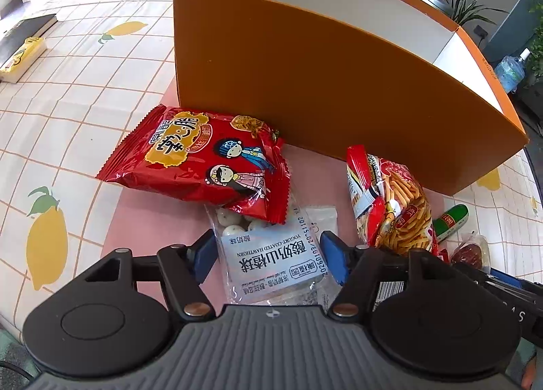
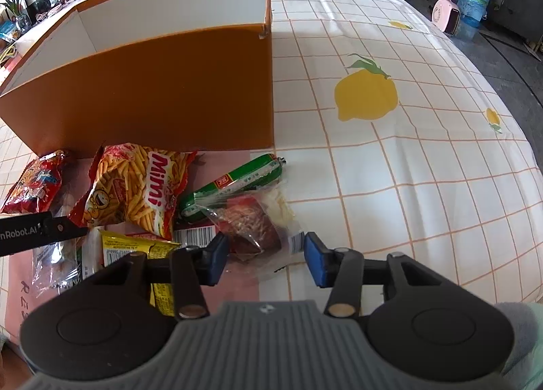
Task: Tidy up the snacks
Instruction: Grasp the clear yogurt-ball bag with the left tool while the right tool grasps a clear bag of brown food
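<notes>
A clear bag of white yogurt hawthorn balls point(image 1: 271, 254) lies flat on the pink mat, partly under a red cartoon snack bag point(image 1: 203, 159). My left gripper point(image 1: 268, 256) hangs over it, open; its blue pads sit at the bag's two side edges without squeezing it. A clear packet with a brown-red snack point(image 2: 254, 223) lies between the blue pads of my right gripper point(image 2: 266, 262), which is open, with a small gap on the right side. Beside it are a Mimi fries bag point(image 2: 142, 186) and a green sausage point(image 2: 237, 179). The orange box point(image 1: 305, 84) stands open-topped just behind the pile.
A yellow packet point(image 2: 135, 247) and barcode wrappers lie at the left of the right gripper. The left gripper's black body point(image 2: 30, 234) reaches in from the left edge. The lemon-print tablecloth point(image 2: 407, 152) stretches right of the box. A black book point(image 1: 20, 34) lies far left.
</notes>
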`<state>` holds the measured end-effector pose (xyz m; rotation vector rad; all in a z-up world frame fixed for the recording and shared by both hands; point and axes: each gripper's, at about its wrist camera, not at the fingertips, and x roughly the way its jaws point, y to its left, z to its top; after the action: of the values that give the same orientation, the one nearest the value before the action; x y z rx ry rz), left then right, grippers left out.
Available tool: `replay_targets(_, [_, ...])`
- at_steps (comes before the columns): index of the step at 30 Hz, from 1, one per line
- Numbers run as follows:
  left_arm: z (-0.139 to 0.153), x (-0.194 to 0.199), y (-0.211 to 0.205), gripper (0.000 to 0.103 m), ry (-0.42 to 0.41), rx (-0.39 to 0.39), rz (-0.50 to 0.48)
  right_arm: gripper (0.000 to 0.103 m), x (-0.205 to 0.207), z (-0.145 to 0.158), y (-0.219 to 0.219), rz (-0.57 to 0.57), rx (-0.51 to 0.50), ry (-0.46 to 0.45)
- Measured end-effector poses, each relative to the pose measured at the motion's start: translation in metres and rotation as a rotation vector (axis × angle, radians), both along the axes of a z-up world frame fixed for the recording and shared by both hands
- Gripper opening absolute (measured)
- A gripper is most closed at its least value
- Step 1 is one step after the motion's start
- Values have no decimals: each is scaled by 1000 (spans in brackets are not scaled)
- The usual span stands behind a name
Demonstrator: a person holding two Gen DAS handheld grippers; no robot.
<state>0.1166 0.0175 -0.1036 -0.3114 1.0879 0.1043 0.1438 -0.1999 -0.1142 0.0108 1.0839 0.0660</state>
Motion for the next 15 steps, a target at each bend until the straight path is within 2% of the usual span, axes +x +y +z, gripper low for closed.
replay_targets(15, [16,-33,8,69,-19,-29,-75,45,-22,16,3,29,-3,-98])
